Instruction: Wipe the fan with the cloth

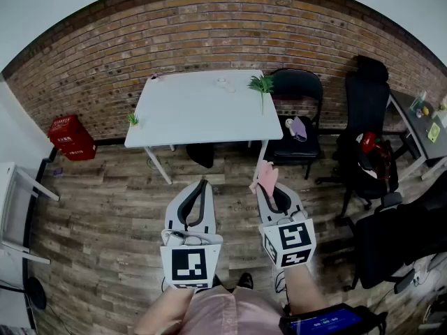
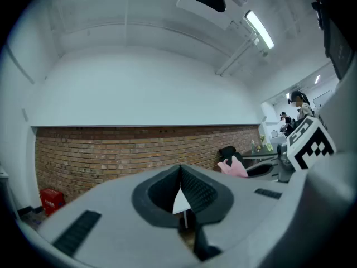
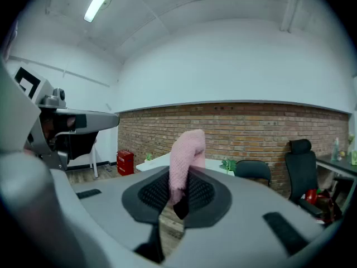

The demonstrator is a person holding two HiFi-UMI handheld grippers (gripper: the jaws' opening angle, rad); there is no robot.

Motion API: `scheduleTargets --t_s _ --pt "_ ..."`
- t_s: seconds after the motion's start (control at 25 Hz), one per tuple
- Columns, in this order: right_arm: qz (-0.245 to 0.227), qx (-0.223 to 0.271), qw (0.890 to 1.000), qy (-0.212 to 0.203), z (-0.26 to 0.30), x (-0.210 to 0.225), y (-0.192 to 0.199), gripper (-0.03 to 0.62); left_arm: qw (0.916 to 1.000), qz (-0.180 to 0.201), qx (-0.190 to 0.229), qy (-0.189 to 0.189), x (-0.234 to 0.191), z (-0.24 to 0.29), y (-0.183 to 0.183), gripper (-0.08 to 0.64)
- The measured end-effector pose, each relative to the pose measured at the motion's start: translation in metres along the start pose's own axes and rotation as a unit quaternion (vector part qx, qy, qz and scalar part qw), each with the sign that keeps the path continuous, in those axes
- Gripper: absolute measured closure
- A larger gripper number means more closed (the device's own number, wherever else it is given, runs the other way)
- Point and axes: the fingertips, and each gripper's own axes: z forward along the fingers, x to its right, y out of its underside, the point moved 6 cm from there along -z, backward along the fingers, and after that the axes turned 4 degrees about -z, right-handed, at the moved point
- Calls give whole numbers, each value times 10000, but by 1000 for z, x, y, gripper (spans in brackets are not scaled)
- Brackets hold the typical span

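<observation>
Over the wooden floor (image 1: 105,215), the left tool (image 1: 202,185) has its jaws together, empty. The right tool (image 1: 267,191) clamps the pink cloth (image 1: 268,175), which sticks up past its jaws. Beyond stands a white bench (image 1: 202,110).

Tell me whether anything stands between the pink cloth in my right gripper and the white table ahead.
Nothing visible does. The right gripper is shut on the pink cloth, and only wooden floor lies between it and the white table. The black chair stands off to the table's right.
</observation>
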Motion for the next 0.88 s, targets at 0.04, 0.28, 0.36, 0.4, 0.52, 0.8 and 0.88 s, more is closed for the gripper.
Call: scheduleTargets --t_s 0.04,0.28,0.36,0.4,0.52,0.8,0.88 --pt "-5 1 10000 -1 0 0 0 543 10000 -5 30 -16 0 -1 0 548" --pt "-4 -19 10000 0 0 3 2 543 9997 -177 141 82 2 1 -2 366" --pt "-2 -15 10000 -8 1 4 2 543 9997 -180 134 105 3 2 -2 350" --pt "-1 -9 10000 -11 1 4 3 543 9997 -167 120 91 3 2 -1 350" --pt "83 71 9999 9 0 6 3 543 9999 -125 88 54 3 2 0 350" --pt "110 99 9999 -78 -6 16 7 534 9998 -130 79 -83 11 5 -1 350" --pt "71 90 9998 -143 -10 21 11 534 9998 -123 77 -159 19 5 1 350"
